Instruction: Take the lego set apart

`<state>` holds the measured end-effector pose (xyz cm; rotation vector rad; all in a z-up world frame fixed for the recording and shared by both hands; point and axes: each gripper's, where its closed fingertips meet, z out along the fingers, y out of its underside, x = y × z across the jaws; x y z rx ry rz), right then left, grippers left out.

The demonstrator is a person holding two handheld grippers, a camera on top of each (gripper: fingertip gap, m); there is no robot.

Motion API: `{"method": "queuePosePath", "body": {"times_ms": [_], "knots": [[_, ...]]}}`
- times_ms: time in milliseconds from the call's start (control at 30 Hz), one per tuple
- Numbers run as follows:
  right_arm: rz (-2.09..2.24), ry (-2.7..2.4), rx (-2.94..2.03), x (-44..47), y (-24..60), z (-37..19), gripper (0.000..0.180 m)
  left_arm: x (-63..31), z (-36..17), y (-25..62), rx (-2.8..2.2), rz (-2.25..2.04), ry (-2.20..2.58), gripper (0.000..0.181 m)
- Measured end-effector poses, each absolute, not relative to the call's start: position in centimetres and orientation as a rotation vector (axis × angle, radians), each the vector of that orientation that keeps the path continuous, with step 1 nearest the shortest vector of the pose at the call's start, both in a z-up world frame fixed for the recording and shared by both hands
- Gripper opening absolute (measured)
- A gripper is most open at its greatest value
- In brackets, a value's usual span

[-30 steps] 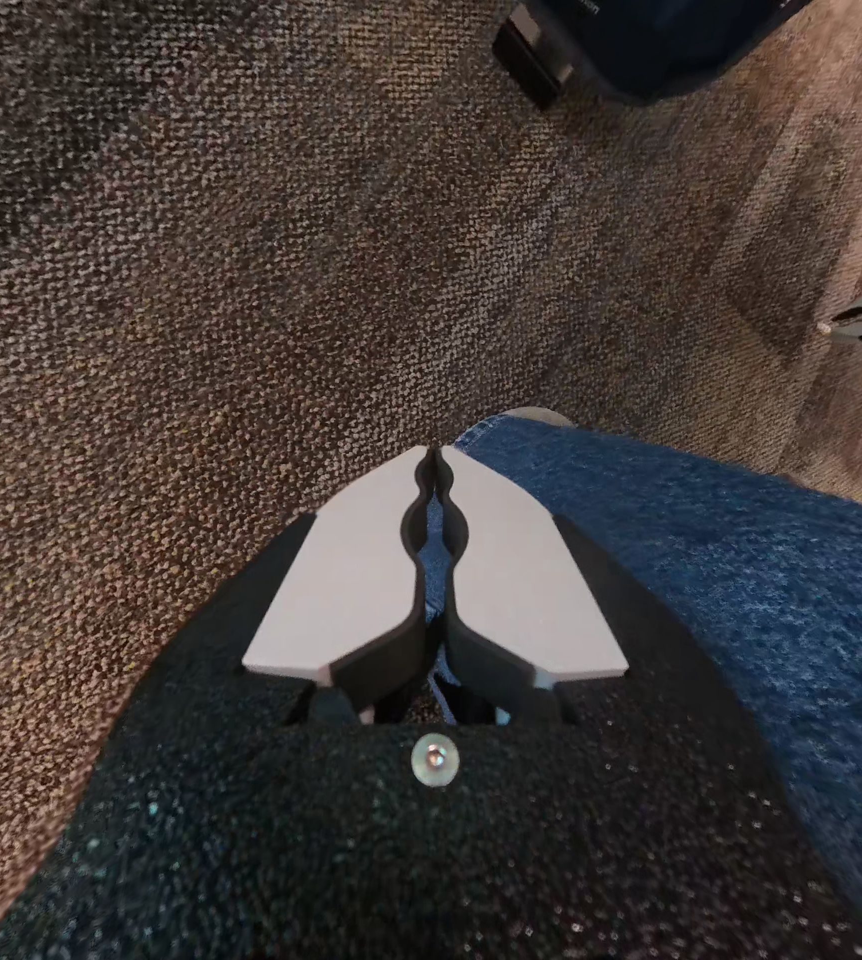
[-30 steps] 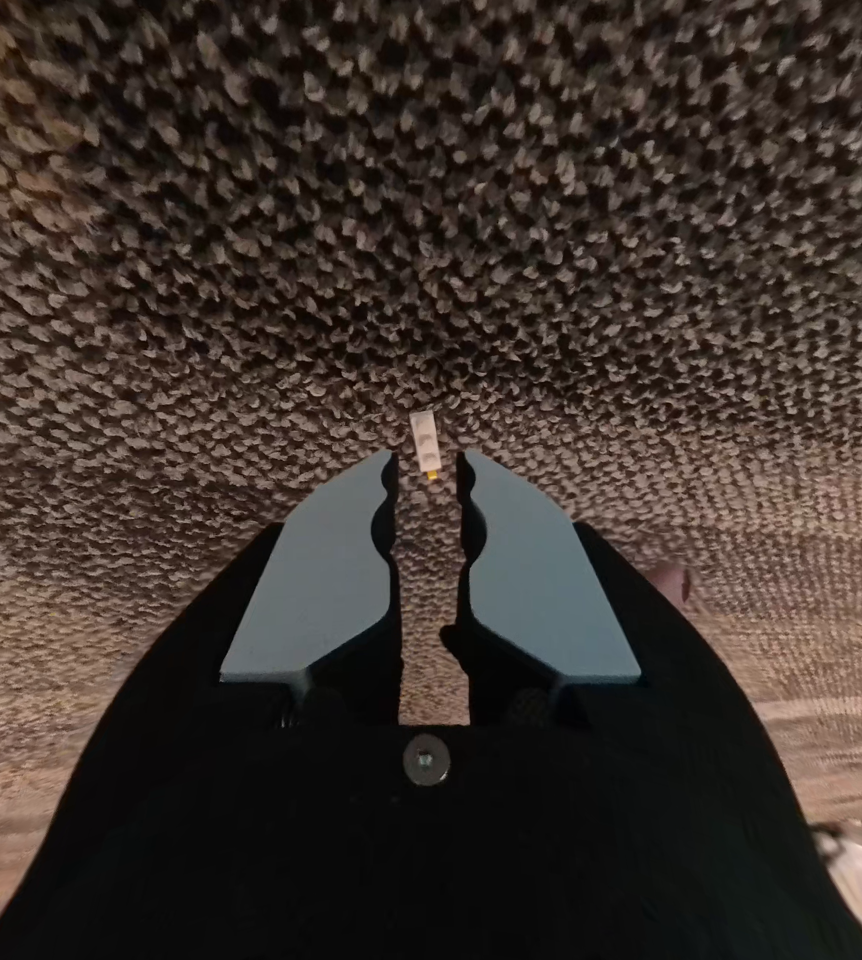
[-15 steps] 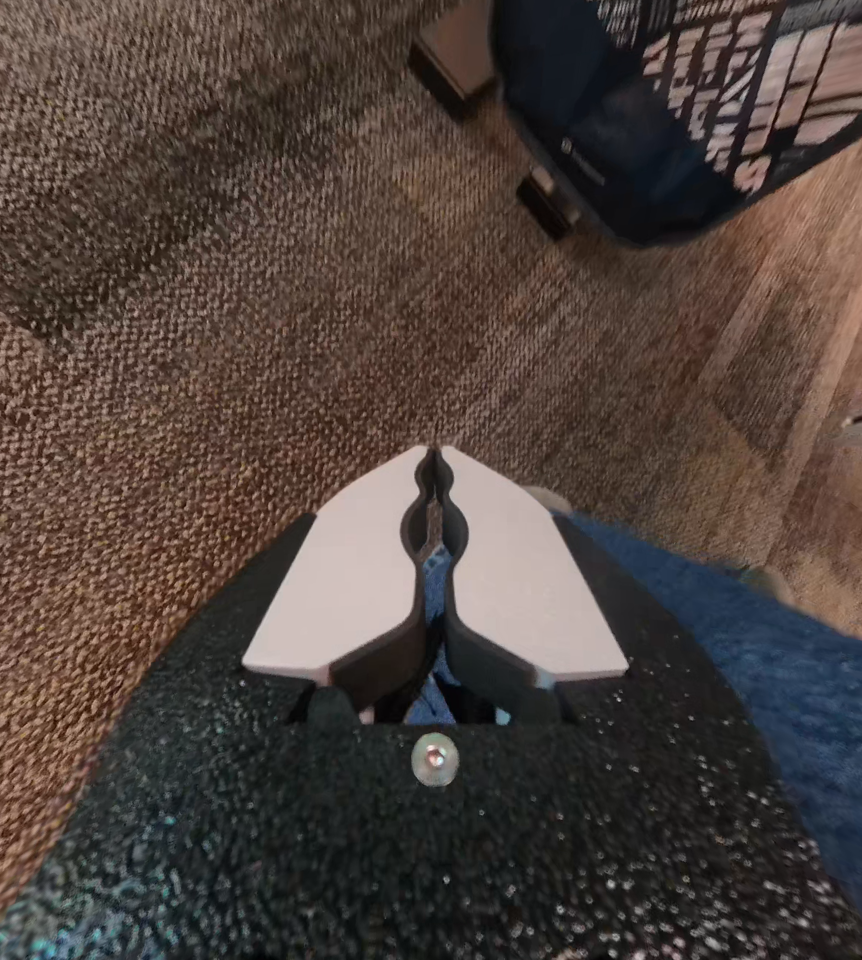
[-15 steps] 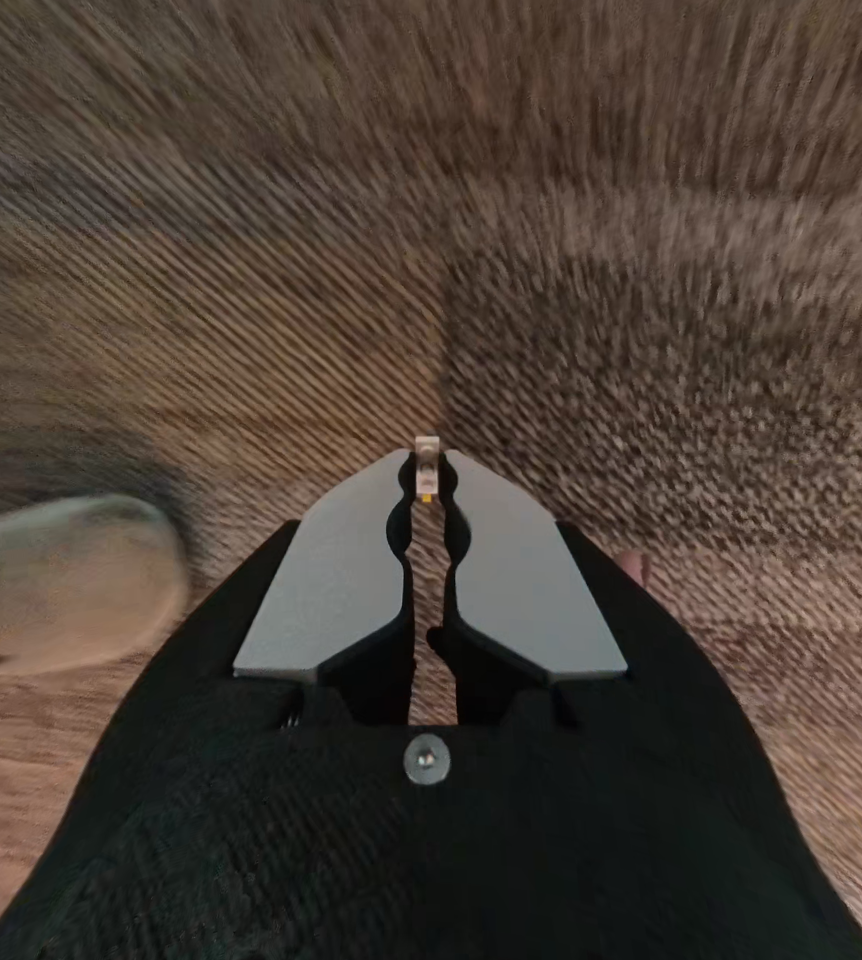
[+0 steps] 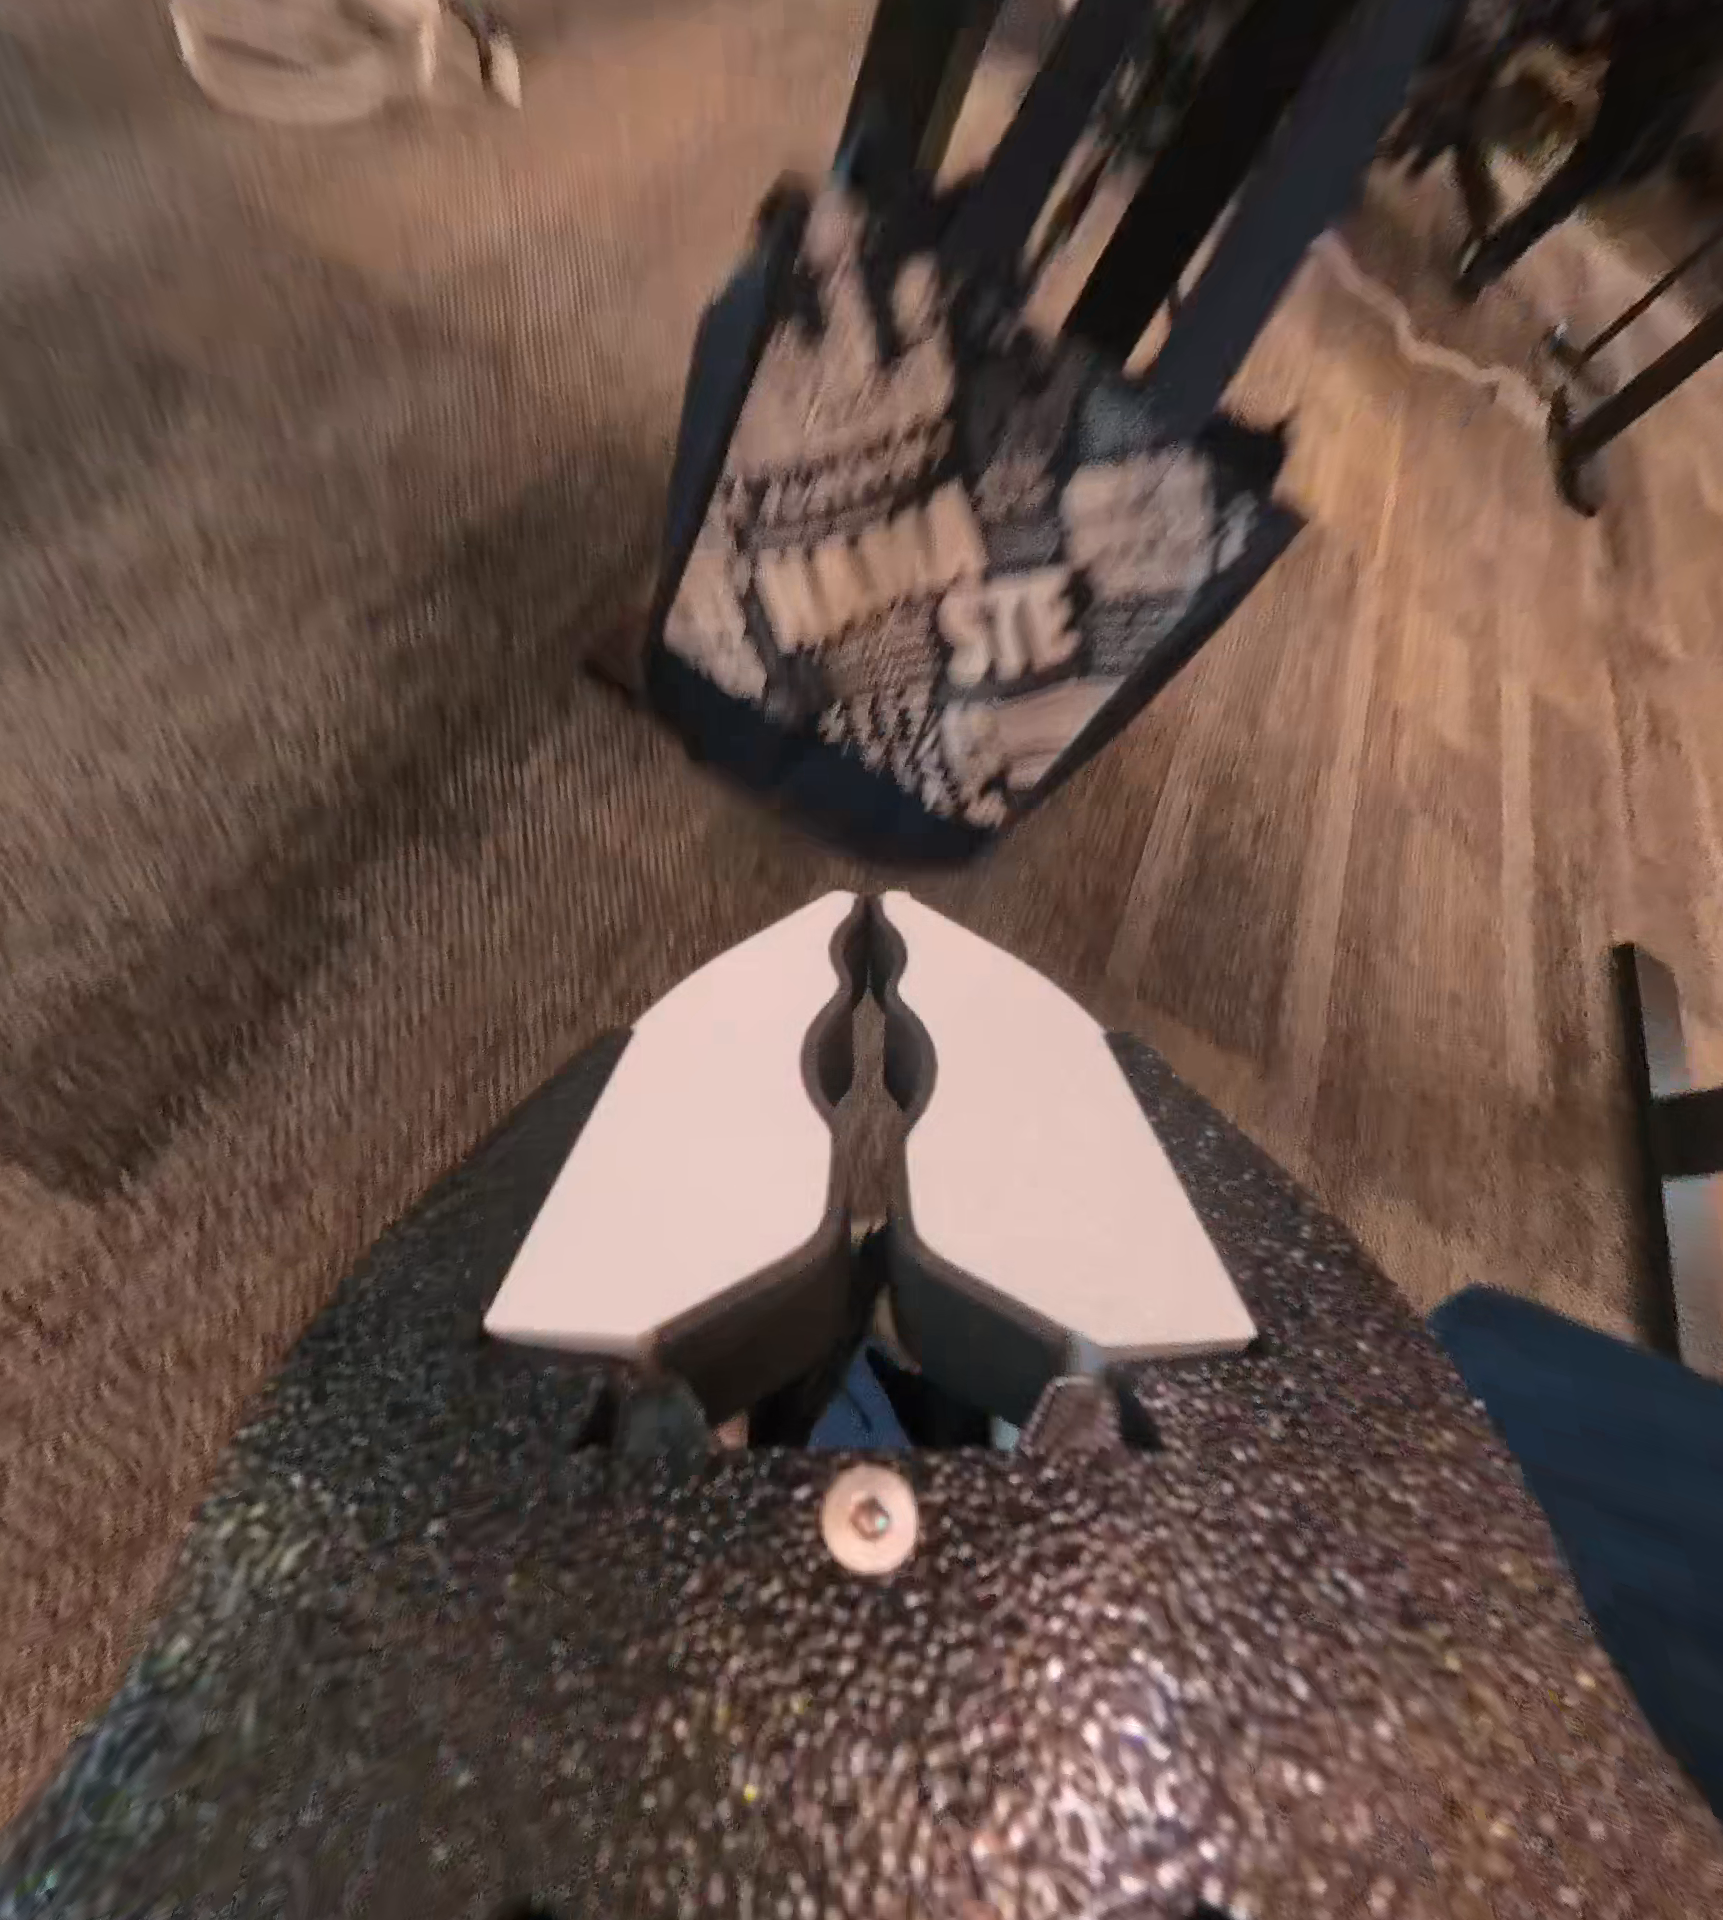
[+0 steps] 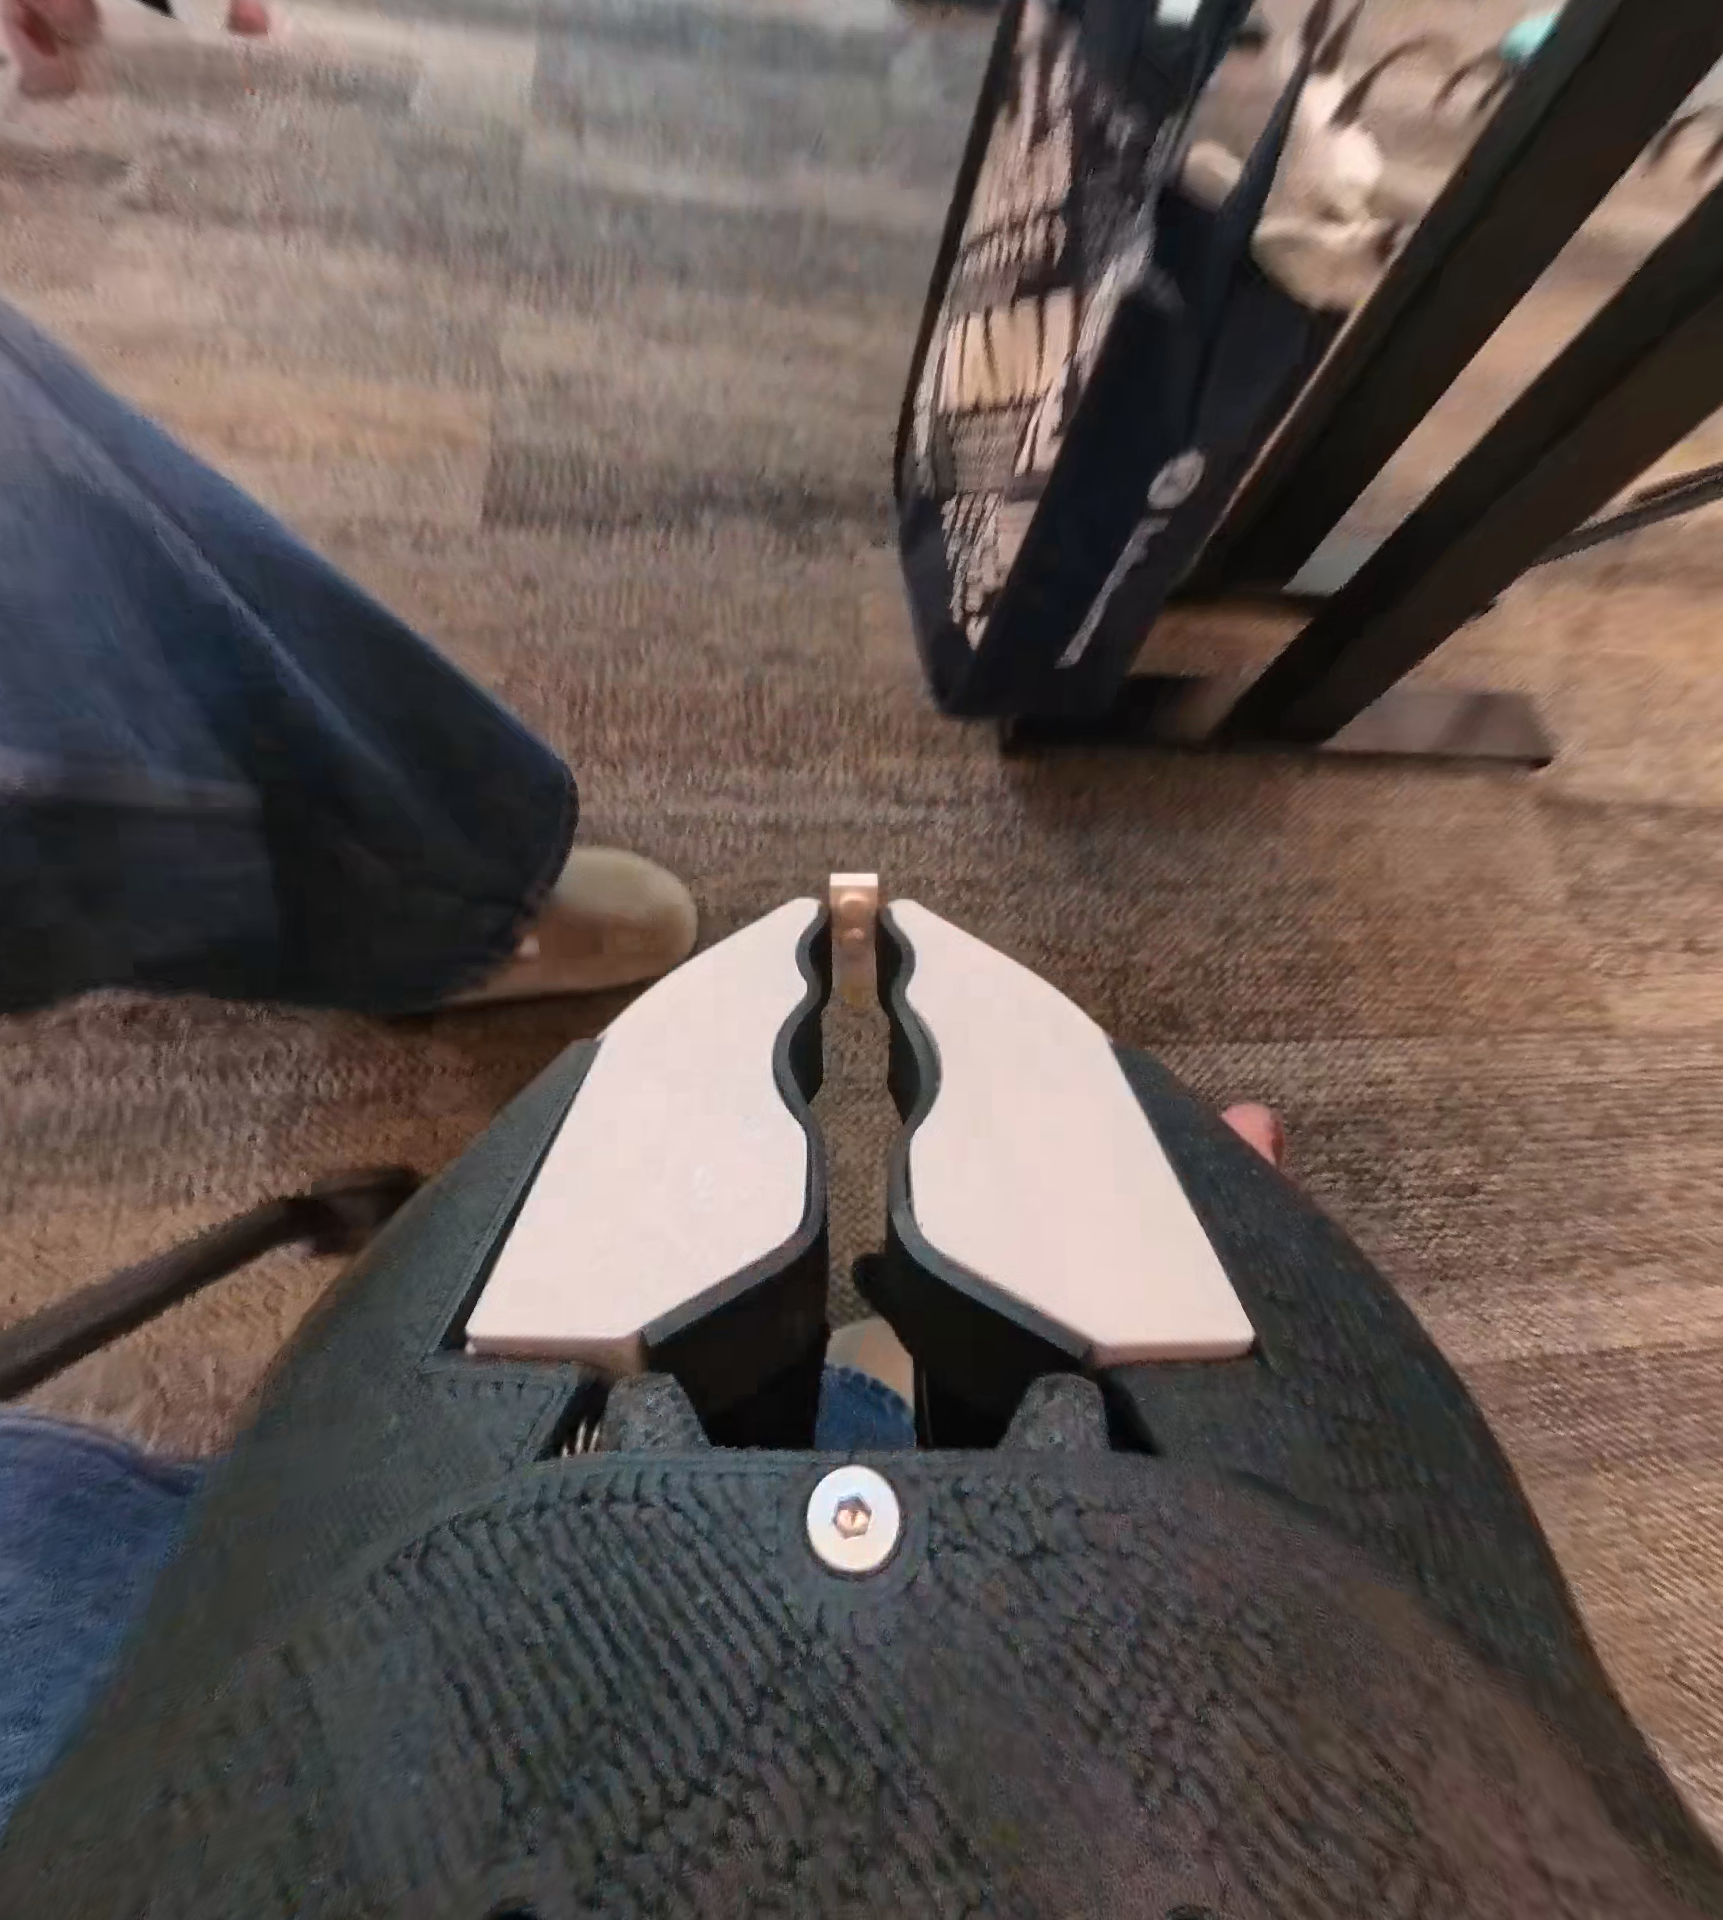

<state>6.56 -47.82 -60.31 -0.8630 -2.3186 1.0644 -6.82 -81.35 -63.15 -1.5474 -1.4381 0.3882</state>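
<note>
My right gripper point(image 6: 854, 912) is shut on a small white lego piece point(image 6: 853, 906) with a yellow end, held upright between the fingertips above the brown carpet. My left gripper point(image 5: 868, 902) is shut and holds nothing, its two fingertips touching. It points across the carpet toward a dark printed bag. No other lego parts show in either view.
A dark printed tote bag point(image 5: 950, 582) stands on the carpet ahead, also in the right wrist view point(image 6: 1054, 416), beside black metal furniture legs point(image 6: 1522, 416). A person's jeans leg point(image 6: 161, 644) and tan shoe point(image 6: 608, 925) lie left. Another jeans leg point(image 5: 1667, 1507) shows lower right.
My right gripper closed on the small white piece and lifted it off the carpet. Both views swung upward, so the bag and furniture legs came into view.
</note>
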Motion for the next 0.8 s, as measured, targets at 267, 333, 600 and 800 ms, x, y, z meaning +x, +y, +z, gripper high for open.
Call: {"method": "queuePosePath", "body": {"times_ms": [267, 333, 600, 800], "knots": [[1.255, -1.883, -0.777, 9.3, -52.5, -46.5, 0.006, -1.5, -40.3, -68.5, -1.268, 0.435, -0.966, 0.000], [1.287, -1.795, -0.775, 9.4, -52.8, -43.4, 0.006, 0.2, -35.9, -64.9, -1.231, 0.391, -0.866, 0.000], [1.556, -1.299, -0.763, 11.2, -47.1, -26.7, 0.006, 5.6, -24.2, -53.6, -1.270, 0.450, -0.317, 0.000], [1.567, -0.991, -0.760, 5.6, -38.4, -19.2, 0.006, 2.3, -23.5, -48.5, -1.274, 0.409, -0.089, 0.000]]}}
